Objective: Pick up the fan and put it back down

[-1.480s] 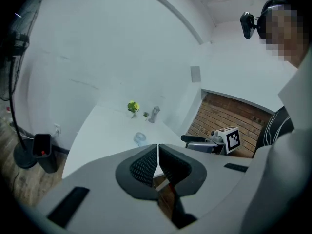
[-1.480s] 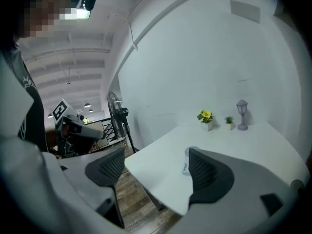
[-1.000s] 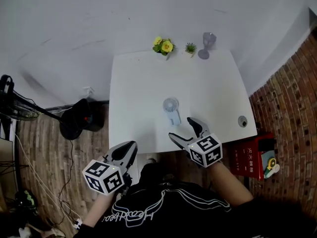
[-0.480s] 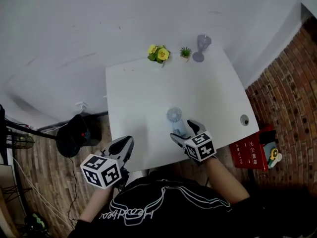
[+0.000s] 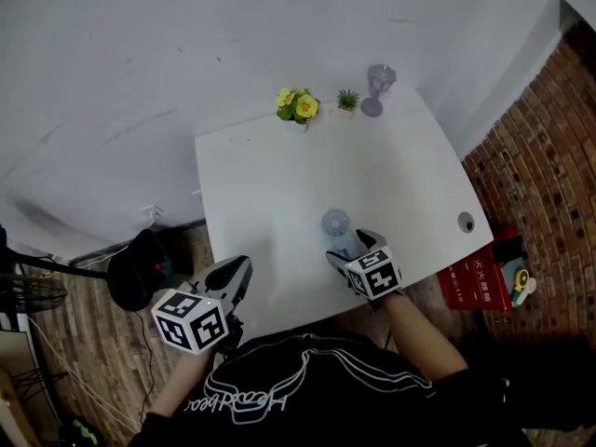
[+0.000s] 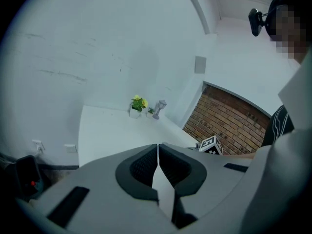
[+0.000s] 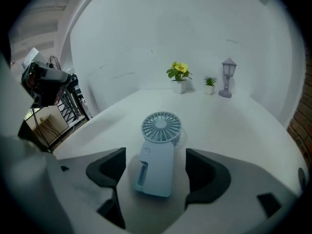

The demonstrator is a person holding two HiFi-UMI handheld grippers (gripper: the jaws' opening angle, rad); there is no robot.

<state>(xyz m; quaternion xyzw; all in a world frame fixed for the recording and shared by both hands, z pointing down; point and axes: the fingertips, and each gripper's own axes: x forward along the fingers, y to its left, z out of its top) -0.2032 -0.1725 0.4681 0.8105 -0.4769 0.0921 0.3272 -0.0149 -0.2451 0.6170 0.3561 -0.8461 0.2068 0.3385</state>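
Observation:
A small pale-blue handheld fan [image 7: 157, 152] lies flat on the white table [image 5: 279, 184], round head pointing away from me; its head shows in the head view as the fan [image 5: 335, 223]. My right gripper [image 7: 155, 172] is open, its two pads either side of the fan's handle without touching it. From above, the right gripper [image 5: 358, 251] covers the fan's handle at the table's near edge. My left gripper [image 5: 233, 273] hangs off the table's near left corner, jaws pressed together and empty, and is seen as the left gripper [image 6: 157, 165] in its own view.
At the table's far edge stand a yellow flower pot [image 5: 297, 106], a tiny green plant [image 5: 347, 100] and a grey lamp ornament [image 5: 377, 88]. A cable hole [image 5: 466, 221] sits near the right edge. A red box [image 5: 477, 282] and brick floor lie right; a black stand [image 5: 140, 268] left.
My right gripper has moved forward onto the table until its open jaws straddle the fan's handle. The left gripper has stayed low at the near left corner.

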